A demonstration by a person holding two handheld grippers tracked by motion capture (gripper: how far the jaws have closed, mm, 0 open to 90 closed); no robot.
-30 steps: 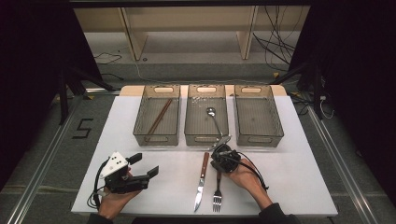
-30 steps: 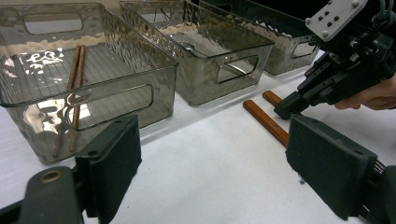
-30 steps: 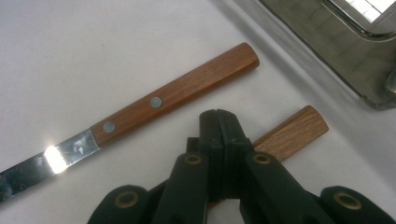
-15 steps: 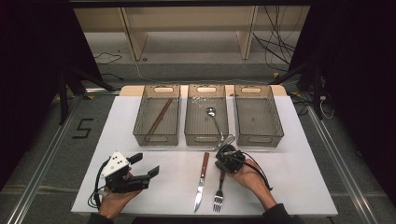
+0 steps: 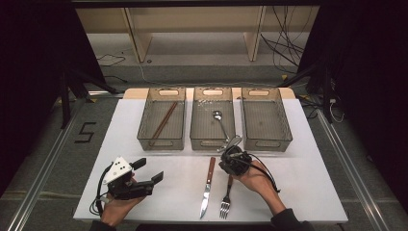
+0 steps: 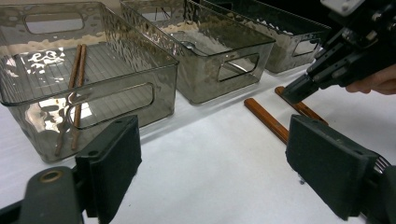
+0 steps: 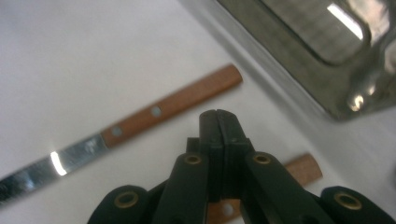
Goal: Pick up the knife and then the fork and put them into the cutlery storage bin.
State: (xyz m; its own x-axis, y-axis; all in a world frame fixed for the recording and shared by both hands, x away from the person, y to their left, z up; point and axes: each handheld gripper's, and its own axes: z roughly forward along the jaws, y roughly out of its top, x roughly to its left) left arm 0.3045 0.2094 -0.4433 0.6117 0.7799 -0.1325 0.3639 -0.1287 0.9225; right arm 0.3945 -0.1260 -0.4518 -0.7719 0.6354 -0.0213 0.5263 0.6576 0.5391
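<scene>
1. Since the earlier frames, the right tongs (image 5: pixel 234 155) have slid a little along the desk (image 5: pixel 308 183) toward the person, from the middle bin's front wall to the top of the fork's handle; the left tongs (image 5: pixel 146 171) have stayed put.
2. Right tongs: the jaws are pressed together with nothing between them, their tip hovering just above the brown-handled fork (image 5: pixel 226 199). In the right gripper view the fork's wooden handle end (image 7: pixel 303 169) pokes out from behind the jaws.
3. Left tongs: the jaws stand wide apart and empty, resting low at the near left of the desk.
4. One fork and one wooden-handled knife (image 5: pixel 207 187) lie side by side on the desk, just apart, in front of the middle bin, tines and blade pointing toward the person.
5. Three clear grey bins sit in a row at the far side of the desk: the left bin (image 5: pixel 144 126) holds two brown chopsticks (image 5: pixel 163 121), the middle bin (image 5: pixel 197 126) holds one metal spoon (image 5: pixel 219 120), and the right bin (image 5: pixel 284 126) has nothing visible in it.
</scene>
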